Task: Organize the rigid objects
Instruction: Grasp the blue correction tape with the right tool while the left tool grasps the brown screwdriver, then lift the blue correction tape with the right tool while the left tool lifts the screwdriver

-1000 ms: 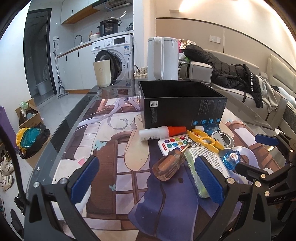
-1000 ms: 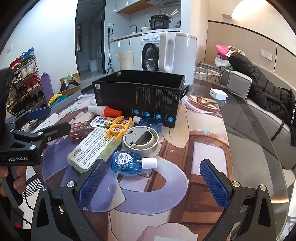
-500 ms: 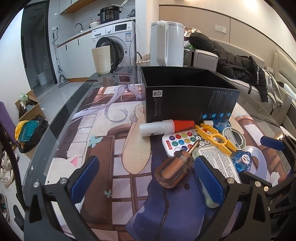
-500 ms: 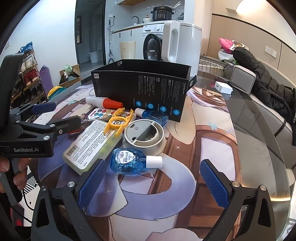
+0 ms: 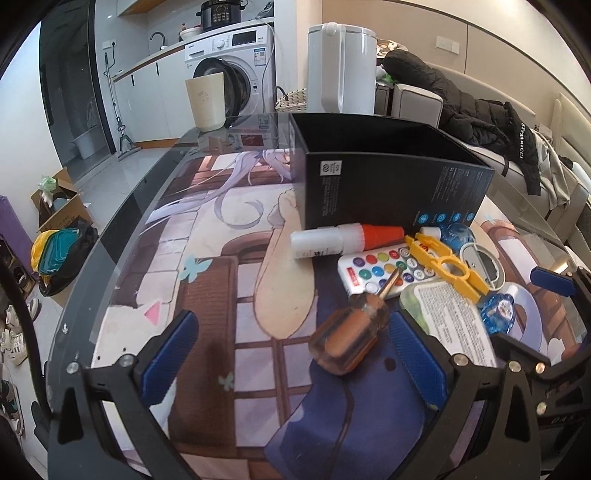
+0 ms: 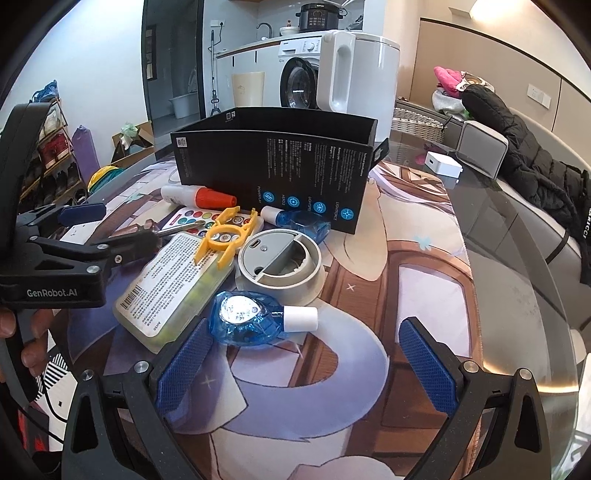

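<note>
Black box (image 5: 391, 184) behind screwdriver (image 5: 351, 332), remote (image 5: 373, 273).

Bright, even daylight fills the room in both fisheye views, while a warm wall lamp (image 6: 480, 9) glows at the upper right. The glass tabletop (image 6: 517, 280) mirrors the room and carries a streak of glare near its right edge. Straight lines bow toward the dark, vignetted corners; nearby items stay sharp, casting soft shadows.
</note>
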{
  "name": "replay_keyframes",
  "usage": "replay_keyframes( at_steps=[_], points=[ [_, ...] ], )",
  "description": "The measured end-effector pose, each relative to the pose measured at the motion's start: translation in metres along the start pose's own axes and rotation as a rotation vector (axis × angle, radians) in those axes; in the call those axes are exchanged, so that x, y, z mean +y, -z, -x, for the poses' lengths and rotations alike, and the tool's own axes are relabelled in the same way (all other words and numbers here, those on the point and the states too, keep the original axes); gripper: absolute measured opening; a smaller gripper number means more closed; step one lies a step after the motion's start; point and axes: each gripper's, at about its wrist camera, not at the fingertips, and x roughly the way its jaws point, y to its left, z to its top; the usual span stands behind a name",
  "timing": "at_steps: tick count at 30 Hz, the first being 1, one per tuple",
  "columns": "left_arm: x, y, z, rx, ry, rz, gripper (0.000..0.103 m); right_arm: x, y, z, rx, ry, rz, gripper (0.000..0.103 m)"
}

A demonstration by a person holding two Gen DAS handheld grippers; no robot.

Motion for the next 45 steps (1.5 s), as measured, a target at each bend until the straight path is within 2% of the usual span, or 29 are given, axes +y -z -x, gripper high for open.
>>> replay_keyframes(
  at_steps=[4, 9, 13, 17, 20, 22, 26, 28, 30, 45],
  points=[
    [0.010, 0.007, 0.000, 0.013, -0.026, -0.002, 0.103, -0.002, 0.002, 0.002, 0.002, 0.004, -0.004, 0.103],
    [0.008, 0.005, 0.000, 0.017, 0.014, 0.012, 0.103, 0.000, 0.002, 0.002, 0.005, -0.003, -0.005, 0.103],
    [-0.001, -0.001, -0.004, 0.025, 0.009, -0.012, 0.103, 0.005, 0.000, 0.000, 0.005, -0.008, 0.008, 0.103],
    [0.000, -0.002, -0.009, 0.031, -0.004, 0.011, 0.103, 0.004, -0.001, -0.001, 0.006, -0.013, 0.001, 0.102],
    [0.007, 0.000, -0.010, 0.029, 0.020, 0.043, 0.100, 0.002, 0.001, 0.000, 0.001, -0.026, -0.012, 0.094],
    [0.009, 0.002, -0.009, 0.017, 0.030, 0.042, 0.092, 0.000, 0.002, 0.001, -0.006, -0.037, -0.021, 0.084],
    [0.008, 0.005, -0.003, -0.012, 0.055, 0.027, 0.074, 0.004, 0.003, 0.004, -0.025, -0.050, -0.008, 0.072],
    [0.008, 0.006, -0.001, -0.027, 0.075, 0.020, 0.052, 0.006, 0.004, 0.005, -0.031, -0.058, -0.002, 0.065],
    [0.009, 0.006, 0.001, -0.038, 0.100, 0.019, 0.044, 0.008, 0.004, 0.006, -0.039, -0.064, 0.004, 0.057],
    [0.006, 0.019, 0.019, -0.113, 0.132, -0.012, 0.043, 0.006, 0.015, 0.021, -0.094, -0.058, -0.010, 0.056]
  ],
)
